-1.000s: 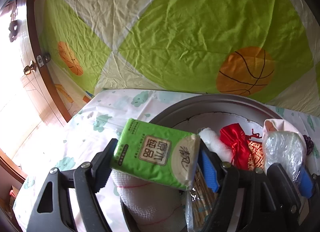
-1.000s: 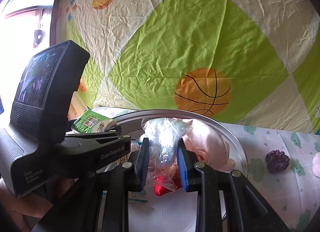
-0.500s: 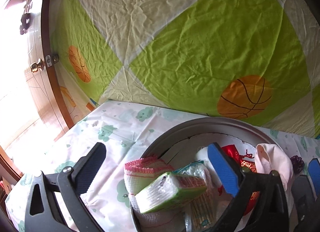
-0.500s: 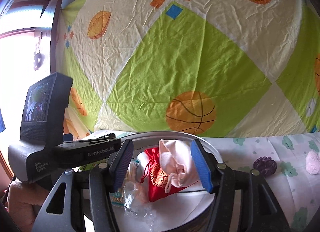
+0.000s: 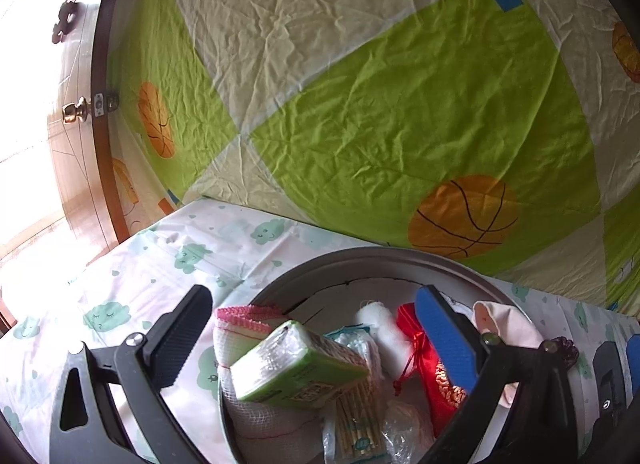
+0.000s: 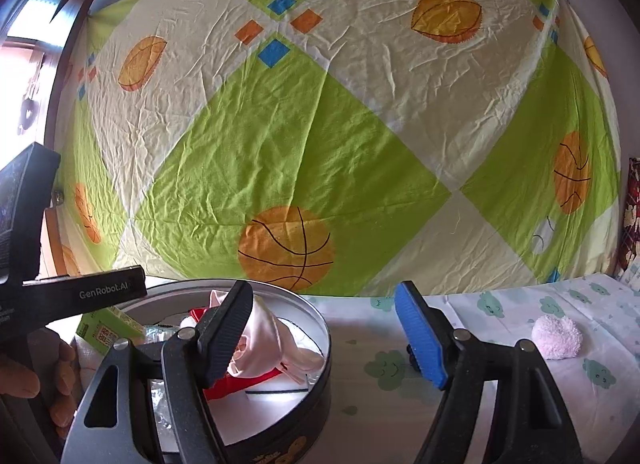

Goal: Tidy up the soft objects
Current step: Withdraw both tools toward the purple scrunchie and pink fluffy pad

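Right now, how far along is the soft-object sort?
Done: green tissue pack, red pouch and pink cloth lie in the round tin. In hand: nothing; left gripper is open, and right gripper, jaws just opening, holds nothing. Left: pink fluffy ball and a dark purple item lie on the tablecloth.

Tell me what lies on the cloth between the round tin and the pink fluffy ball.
Only bare cloud-print cloth between the round tin and the pink fluffy ball, seen in the right wrist view.

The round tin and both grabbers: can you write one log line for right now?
left gripper: open, empty | right gripper: open, empty | green tissue pack: in round tin | pink pompom: on table
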